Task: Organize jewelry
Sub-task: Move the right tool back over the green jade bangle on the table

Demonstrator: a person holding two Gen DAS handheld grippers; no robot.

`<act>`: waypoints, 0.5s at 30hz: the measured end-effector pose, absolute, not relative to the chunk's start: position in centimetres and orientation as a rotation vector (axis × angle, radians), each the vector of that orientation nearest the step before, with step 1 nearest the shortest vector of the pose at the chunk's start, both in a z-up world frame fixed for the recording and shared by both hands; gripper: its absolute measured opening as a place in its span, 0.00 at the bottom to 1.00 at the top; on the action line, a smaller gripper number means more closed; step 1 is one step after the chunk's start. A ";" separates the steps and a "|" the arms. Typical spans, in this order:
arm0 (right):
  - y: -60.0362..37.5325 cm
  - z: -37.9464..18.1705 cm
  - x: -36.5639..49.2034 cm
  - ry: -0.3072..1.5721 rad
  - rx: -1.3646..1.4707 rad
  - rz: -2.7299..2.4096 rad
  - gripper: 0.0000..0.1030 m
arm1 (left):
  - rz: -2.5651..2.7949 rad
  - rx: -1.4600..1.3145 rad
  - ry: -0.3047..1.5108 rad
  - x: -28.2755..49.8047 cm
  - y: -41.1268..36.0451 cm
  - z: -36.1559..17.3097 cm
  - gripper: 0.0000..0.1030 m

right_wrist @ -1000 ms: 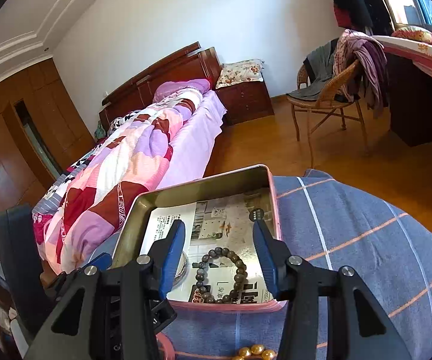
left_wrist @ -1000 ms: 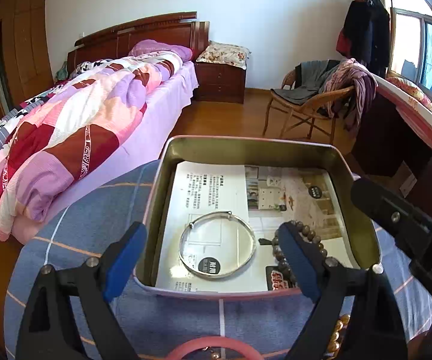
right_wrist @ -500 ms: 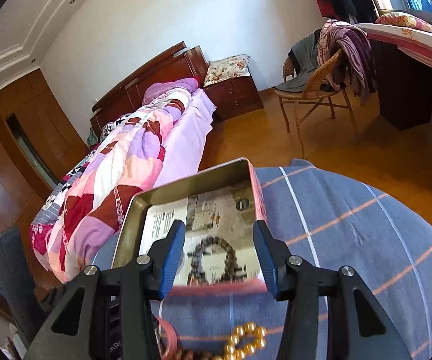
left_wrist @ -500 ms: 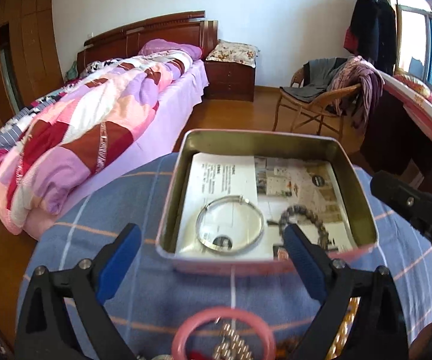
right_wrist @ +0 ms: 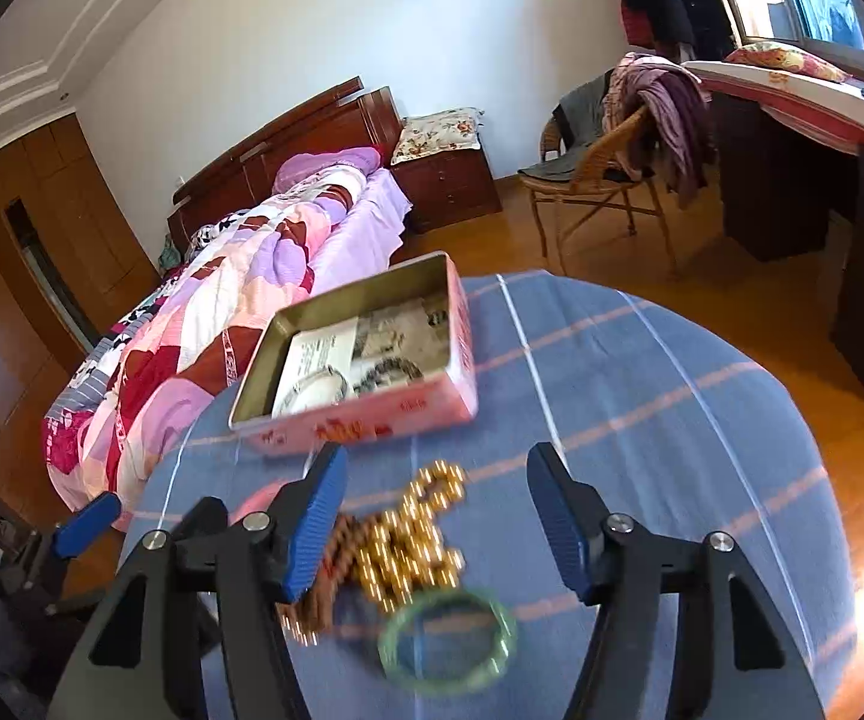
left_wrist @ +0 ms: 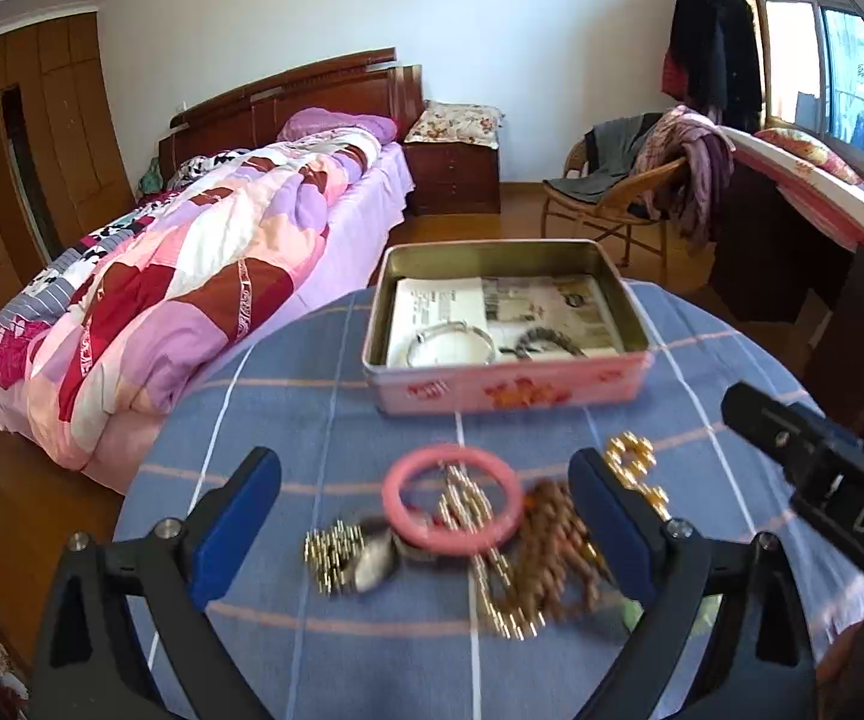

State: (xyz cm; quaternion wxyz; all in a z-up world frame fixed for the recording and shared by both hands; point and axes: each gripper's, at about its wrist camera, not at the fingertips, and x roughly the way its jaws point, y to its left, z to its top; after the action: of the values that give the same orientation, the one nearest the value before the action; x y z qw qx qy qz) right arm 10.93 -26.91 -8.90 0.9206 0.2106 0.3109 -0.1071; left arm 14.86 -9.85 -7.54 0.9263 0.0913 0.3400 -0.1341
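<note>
From the left wrist, the left gripper [left_wrist: 423,510] hangs over the heap on the cloth-covered surface [left_wrist: 288,420], jaws spread and empty, framing the pink bangle [left_wrist: 451,503]. The tin [left_wrist: 510,390] beyond holds a silver bangle [left_wrist: 450,348] and dark bead bracelet [left_wrist: 543,341]. A clean pick would likely mean closing on the pink rim alone, clear of the chains crossing it.

From the right wrist, the right gripper [right_wrist: 435,519] also hangs spread and empty over the gold bead strand [right_wrist: 411,540], with the green bangle [right_wrist: 449,639] nearest.

Between the blue-padded left gripper [left_wrist: 426,516] fingers, a pink bangle [left_wrist: 452,503]; beyond, a pink tin [left_wrist: 510,390] with red flowers; under the right gripper [right_wrist: 438,522], gold beads [right_wrist: 408,540], a green bangle [right_wrist: 449,639]; below all, blue tablecloth [right_wrist: 642,396], pink-and-white striped.
</note>
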 end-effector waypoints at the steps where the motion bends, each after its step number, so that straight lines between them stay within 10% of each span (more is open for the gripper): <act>1: -26.7 -9.0 10.2 0.644 0.431 -0.219 0.61 | -0.287 0.192 0.697 14.3 -9.7 -7.5 0.96; 15: -25.2 -9.5 3.7 0.689 0.394 -0.184 0.61 | -0.296 0.265 0.673 8.0 -8.3 -7.9 0.96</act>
State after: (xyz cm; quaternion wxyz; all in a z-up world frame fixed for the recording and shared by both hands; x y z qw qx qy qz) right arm 3.68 -25.21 -9.46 0.9181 0.1918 0.3351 -0.0897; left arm 7.97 -8.34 -7.86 0.9246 0.1291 0.3281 -0.1442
